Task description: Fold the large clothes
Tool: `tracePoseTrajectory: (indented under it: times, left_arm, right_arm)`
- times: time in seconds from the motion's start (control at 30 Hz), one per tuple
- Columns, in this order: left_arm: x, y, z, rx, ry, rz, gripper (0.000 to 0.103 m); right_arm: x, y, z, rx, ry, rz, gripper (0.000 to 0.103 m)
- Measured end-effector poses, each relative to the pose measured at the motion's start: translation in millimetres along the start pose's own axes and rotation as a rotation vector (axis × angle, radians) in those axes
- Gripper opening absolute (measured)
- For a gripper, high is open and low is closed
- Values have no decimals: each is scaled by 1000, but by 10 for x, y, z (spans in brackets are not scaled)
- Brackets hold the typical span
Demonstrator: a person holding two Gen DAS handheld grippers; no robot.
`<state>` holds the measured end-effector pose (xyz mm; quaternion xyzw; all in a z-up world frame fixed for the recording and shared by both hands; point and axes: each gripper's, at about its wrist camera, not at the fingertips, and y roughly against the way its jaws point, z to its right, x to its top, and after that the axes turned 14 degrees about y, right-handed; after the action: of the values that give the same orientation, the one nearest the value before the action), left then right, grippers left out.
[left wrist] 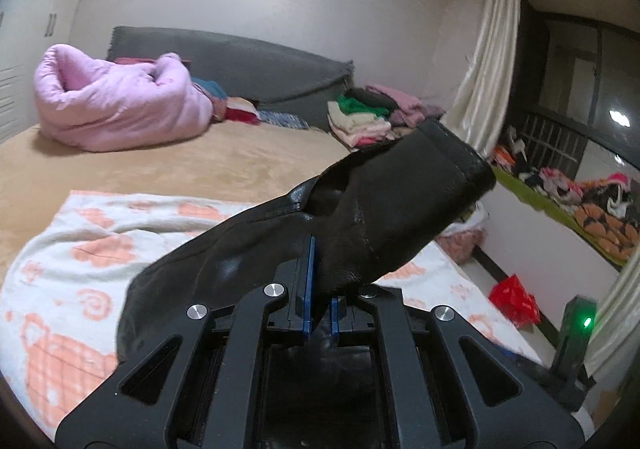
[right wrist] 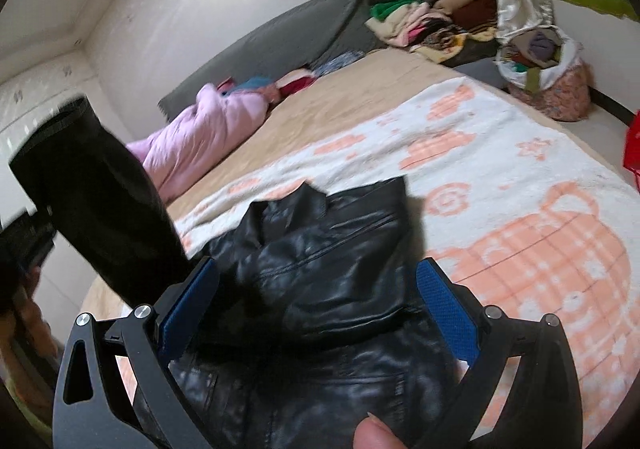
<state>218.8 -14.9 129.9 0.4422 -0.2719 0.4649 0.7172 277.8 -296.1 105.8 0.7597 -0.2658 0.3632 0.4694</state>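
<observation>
The left gripper [left wrist: 320, 289] is clamped narrow on the sleeve [left wrist: 384, 205] of a black, glossy leather-look jacket [right wrist: 320, 269], lifting its cuff above and ahead of the jaws. The right gripper [right wrist: 316, 313] stands wide, holding nothing, with the jacket body just below and between its 2 blue pads [right wrist: 448, 309], on a white-and-orange patterned blanket [right wrist: 520, 209]. The jacket looks fairly heavy, supple and slick; seams, cuffs or hem should grip best. No readable writing shows.
</observation>
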Motion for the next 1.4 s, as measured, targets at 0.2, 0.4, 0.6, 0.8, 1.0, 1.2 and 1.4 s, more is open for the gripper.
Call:
tracePoseTrajectory:
  times: [0.2,0.4,0.6,0.8,1.0,1.2,1.4]
  left_arm:
    - [-362,-392,45,-8,-46,-108,1]
    - [-871,-752,61,7,-119,-224,3]
    - [-1316,-1049,42,68,-200,-334,22]
    - [-1740,-1197,13,162,-349,-424,63]
    - [-1846,-1016,-87,107,-325,-484,88]
    - [-1464,-642,-436,46,-129,-438,93]
    - [-934,-362,-994,136,15,-323,93]
  right_arm:
    - [37,109,303,-43,-62,25,98]
    - [-11,50,417,-57,-85,-3,98]
    - [-47,-32,397,-53,-72,-27,98]
    - [-107,-208,384,10,-78,-87,98]
    - [-203,-457,286,127,-90,-172,95]
    - [-328,-817,116,242,-113,-272,73]
    - [-455,-1154,60,217,-144,-349,60]
